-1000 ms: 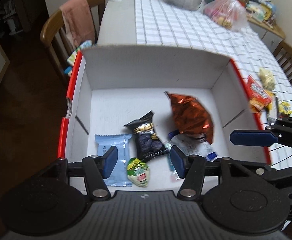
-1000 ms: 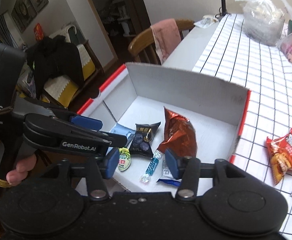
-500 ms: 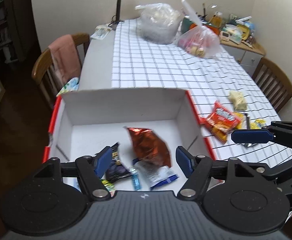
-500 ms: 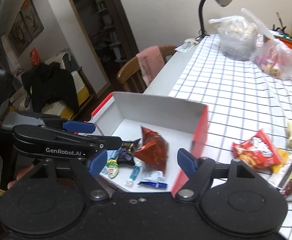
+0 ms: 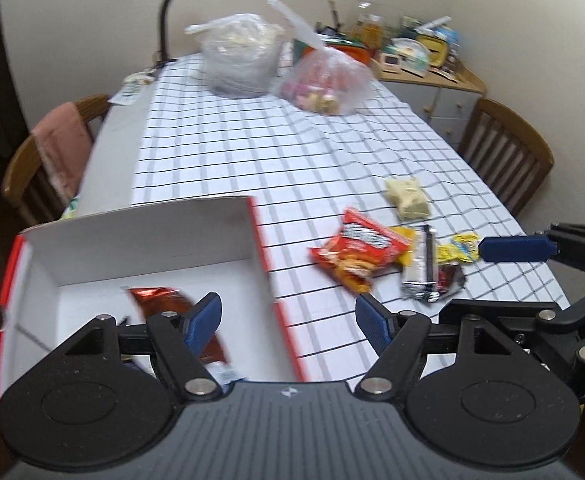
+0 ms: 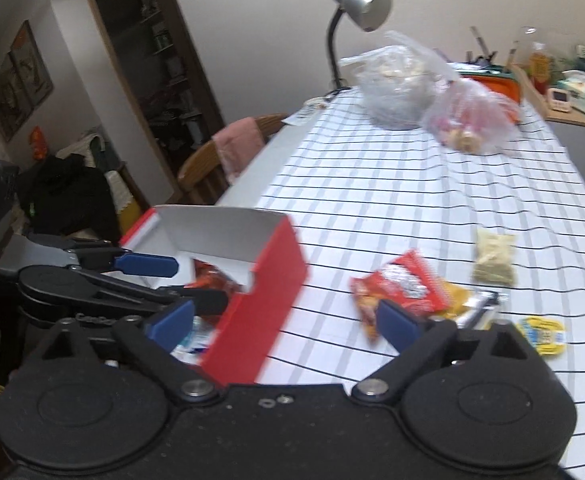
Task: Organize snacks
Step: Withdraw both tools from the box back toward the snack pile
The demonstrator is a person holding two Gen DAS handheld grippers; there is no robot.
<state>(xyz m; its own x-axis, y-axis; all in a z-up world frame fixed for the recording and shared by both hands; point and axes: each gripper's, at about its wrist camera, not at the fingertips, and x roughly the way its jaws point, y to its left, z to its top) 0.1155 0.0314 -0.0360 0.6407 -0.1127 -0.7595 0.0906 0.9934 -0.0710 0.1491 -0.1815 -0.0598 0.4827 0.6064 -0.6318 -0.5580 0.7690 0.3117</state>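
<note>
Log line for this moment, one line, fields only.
left gripper: open, empty | right gripper: open, empty | box: copper bag inside | tablecloth: red chip bag, pale packet loose

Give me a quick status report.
Left gripper open, empty. Right gripper open, empty. Red snack bag and other packets outside box. Nothing blocking.

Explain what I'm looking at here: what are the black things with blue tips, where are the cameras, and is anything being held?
No robot: a person holds a two-finger gripper in each hand, with a fisheye camera on each looking along its fingers. One picture is from the left gripper, the other from the right gripper. Both are open and hold nothing. On the checked tablecloth sits a red and white cardboard box that already contains a shiny red-brown snack bag. Outside it lie a red snack packet, a pale packet, a small yellow packet and some dark wrappers.
</note>
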